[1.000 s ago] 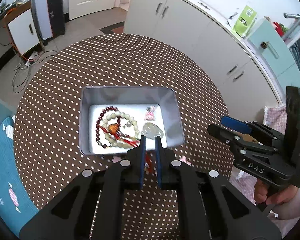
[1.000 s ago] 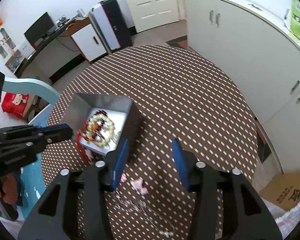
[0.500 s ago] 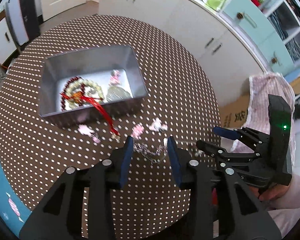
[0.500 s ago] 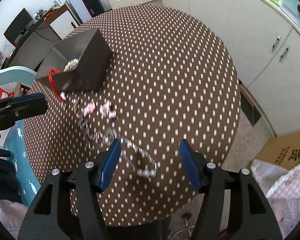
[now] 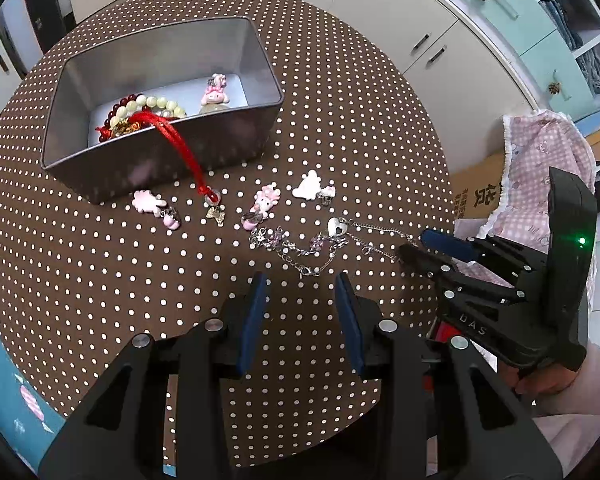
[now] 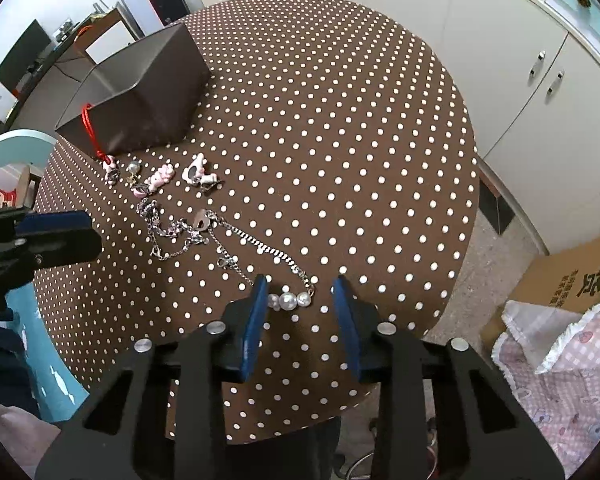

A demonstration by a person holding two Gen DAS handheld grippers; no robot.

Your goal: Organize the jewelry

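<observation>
The left gripper [image 5: 300, 284] is a black plastic frame with angular triangular cut-outs and round silver screw heads along its arms. Its two fingers [image 5: 253, 316] carry flat blue pads on their inner faces. The right gripper [image 6: 300, 288] has the same build: black body, silver screws, blue-lined fingers [image 6: 347, 316]. From the left wrist camera, its side shows the raised letters "DAS", a small green light on a tall black block, and a red part underneath. The hand [image 5: 540, 384] beneath has bare skin and a pale pink sleeve.
</observation>
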